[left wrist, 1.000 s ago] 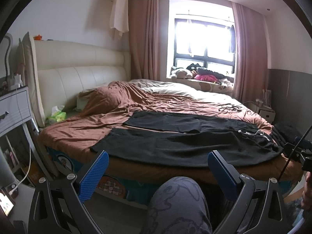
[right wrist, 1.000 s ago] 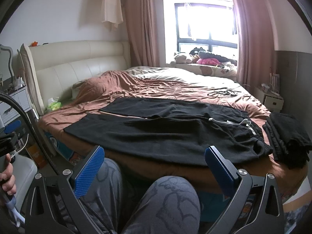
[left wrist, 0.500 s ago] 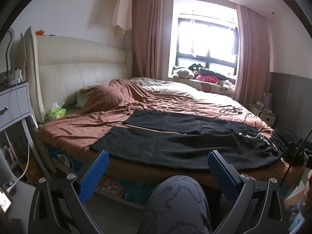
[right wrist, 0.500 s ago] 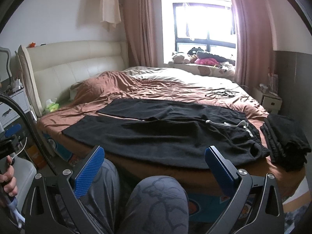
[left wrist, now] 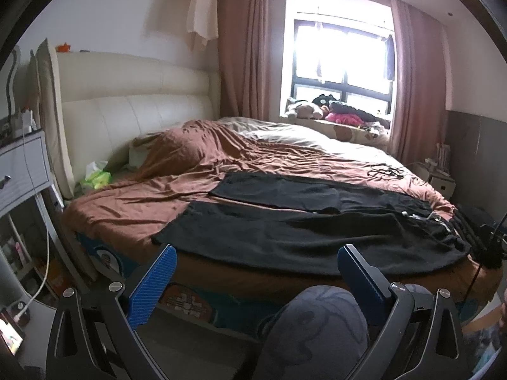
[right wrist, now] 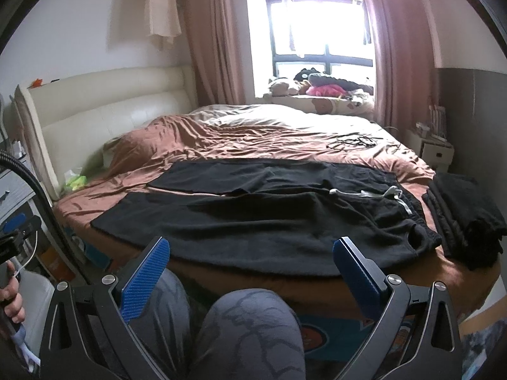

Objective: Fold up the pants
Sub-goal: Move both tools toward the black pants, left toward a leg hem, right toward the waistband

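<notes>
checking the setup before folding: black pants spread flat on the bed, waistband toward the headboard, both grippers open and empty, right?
Not quite. The pants lie flat on the bed, but the waistband with its drawstring points away from the headboard; the leg ends face it. The right wrist view shows this. Both grippers are open and empty.

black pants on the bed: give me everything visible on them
The black pants lie spread flat and unfolded on the brown bedsheet, along the bed's near edge. The fabric looks soft, matte and fleece-like. Both legs point toward the headboard side, lying apart with a strip of sheet showing between them; the waistband sits at the other end, with a pale drawstring loose on top. A stack of dark folded clothes lies just beyond the waist. Neither gripper touches them.
</notes>
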The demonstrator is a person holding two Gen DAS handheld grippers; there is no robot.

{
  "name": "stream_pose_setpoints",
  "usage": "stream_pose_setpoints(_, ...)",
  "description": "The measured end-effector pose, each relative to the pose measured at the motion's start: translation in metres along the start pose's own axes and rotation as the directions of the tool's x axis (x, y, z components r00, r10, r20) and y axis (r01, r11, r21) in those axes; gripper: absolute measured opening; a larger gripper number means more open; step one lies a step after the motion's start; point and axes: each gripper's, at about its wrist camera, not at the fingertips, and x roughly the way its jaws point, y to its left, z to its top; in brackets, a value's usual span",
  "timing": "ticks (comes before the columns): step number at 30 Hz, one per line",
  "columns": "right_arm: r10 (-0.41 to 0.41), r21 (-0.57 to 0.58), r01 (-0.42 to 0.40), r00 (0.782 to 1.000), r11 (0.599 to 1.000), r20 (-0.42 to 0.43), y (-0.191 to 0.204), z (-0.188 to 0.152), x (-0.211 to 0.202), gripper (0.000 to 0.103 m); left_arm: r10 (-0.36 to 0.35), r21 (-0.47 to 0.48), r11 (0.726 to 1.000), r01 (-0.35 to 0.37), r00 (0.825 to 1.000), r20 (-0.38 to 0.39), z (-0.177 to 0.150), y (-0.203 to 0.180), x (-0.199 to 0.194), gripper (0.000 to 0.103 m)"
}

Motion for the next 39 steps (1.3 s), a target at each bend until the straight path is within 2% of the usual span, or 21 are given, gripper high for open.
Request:
stream_pose_setpoints(9,-0.050,0.030,0.050,0.999,0.998,-0.013,-0.006,0.012,0.023,0.103,0.043,-0.012,0.999,-0.043,0.998,-0.049,0.007,0.028,0.044,0.102)
stream_pose_setpoints(19,-0.135,0.076,0.137,0.990,0.988,-0.039,-0.027,0.027,0.059,0.103,0.108,-0.022,0.993,-0.112,0.985,-0.131,0.013,0.050,0.102,0.103)
stream_pose_setpoints(22,-0.144,0.095,0.148,0.988,0.984,-0.054,-0.037,0.031,0.068,0.103,0.085,-0.043,0.995,-0.093,0.984,-0.154,0.015,0.055,0.119,0.103)
stream_pose_setpoints(35,-0.219,0.199,0.247,0.964,0.948,-0.154,-0.092,0.037,0.096,0.103,0.100,-0.115,0.985,-0.131,0.965,-0.243,0.017,0.085,0.188,0.102)
stream_pose_setpoints(39,-0.248,0.233,0.287,0.951,0.929,-0.182,-0.108,0.035,0.100,0.103,0.133,-0.147,0.974,-0.174,0.957,-0.256,0.014,0.098,0.200,0.102)
